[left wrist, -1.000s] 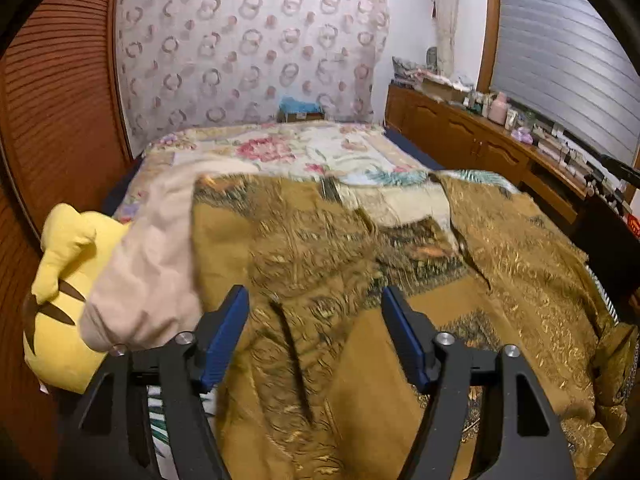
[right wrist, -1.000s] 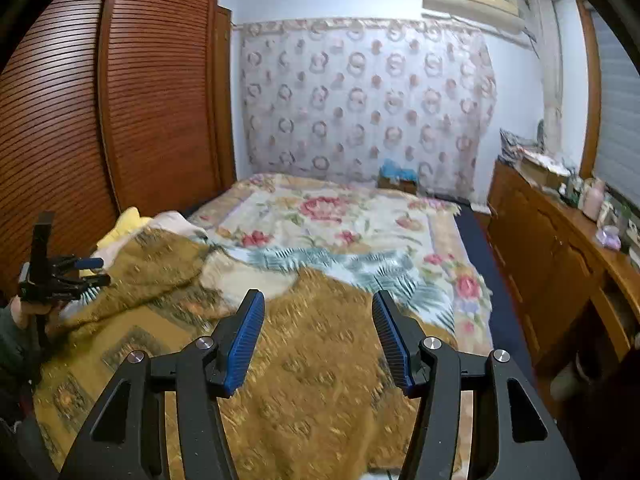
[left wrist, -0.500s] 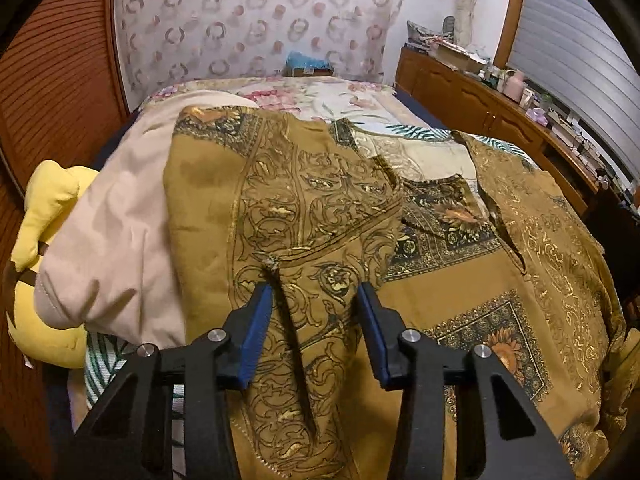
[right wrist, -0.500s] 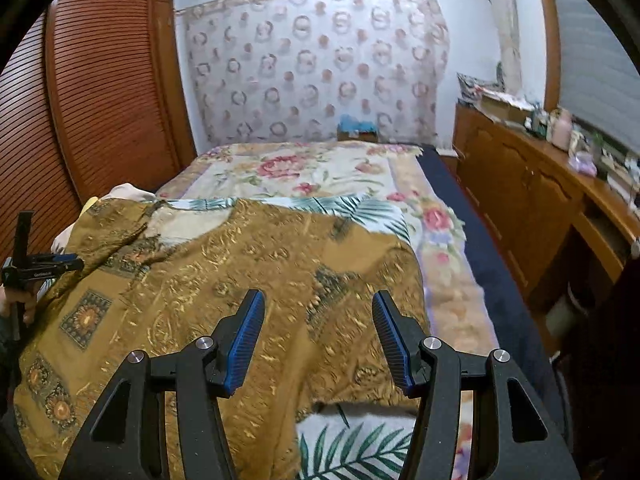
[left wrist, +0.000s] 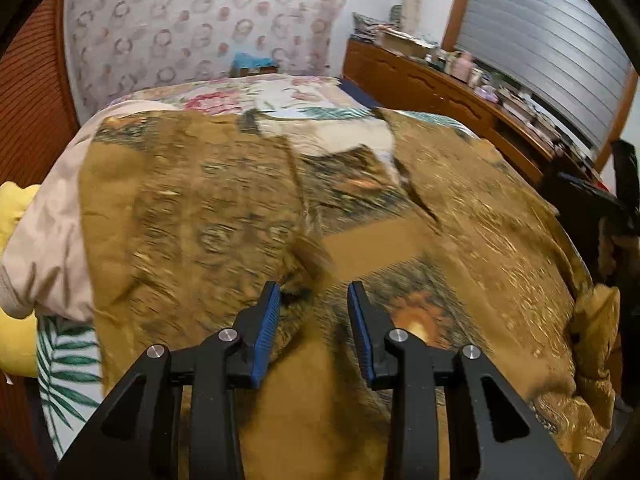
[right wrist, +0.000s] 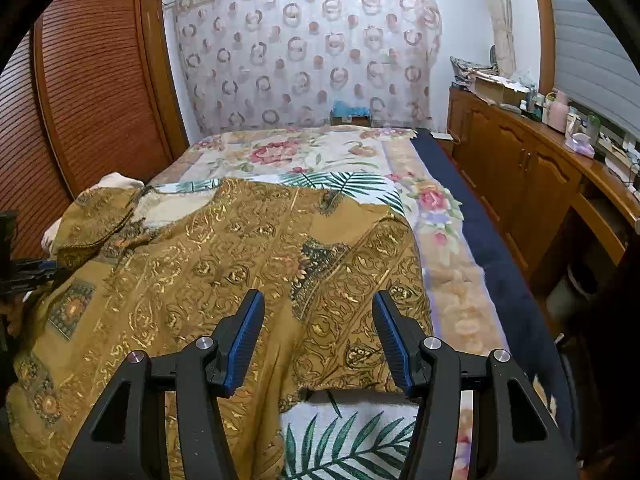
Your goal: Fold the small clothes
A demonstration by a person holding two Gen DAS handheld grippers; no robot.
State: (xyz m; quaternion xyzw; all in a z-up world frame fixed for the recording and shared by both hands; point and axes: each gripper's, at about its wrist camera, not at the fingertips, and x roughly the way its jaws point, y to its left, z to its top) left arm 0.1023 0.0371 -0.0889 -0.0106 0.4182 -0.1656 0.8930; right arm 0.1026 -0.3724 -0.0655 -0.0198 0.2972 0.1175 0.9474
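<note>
A gold-brown patterned garment (left wrist: pixel 224 208) lies spread over the bed and also shows in the right wrist view (right wrist: pixel 240 264). My left gripper (left wrist: pixel 314 312) is partly open just above it, a raised fold of the cloth lying between and just ahead of the blue pads (left wrist: pixel 268 320); this view is motion-blurred. My right gripper (right wrist: pixel 318 320) is wide open and empty, low over the garment's right part near its lower hem. The left gripper (right wrist: pixel 28 272) shows at the far left edge of the right wrist view.
The bed has a floral and palm-leaf cover (right wrist: pixel 320 160). A beige cloth (left wrist: pixel 44 232) and a yellow plush (left wrist: pixel 16 320) lie at the bed's left side. A wooden dresser (right wrist: pixel 540 184) with clutter runs along the right. A slatted wardrobe (right wrist: pixel 100 80) stands left.
My left gripper has narrowed from wide open and dropped closer to the garment fold. My right gripper has lowered toward the garment's right part and stayed open.
</note>
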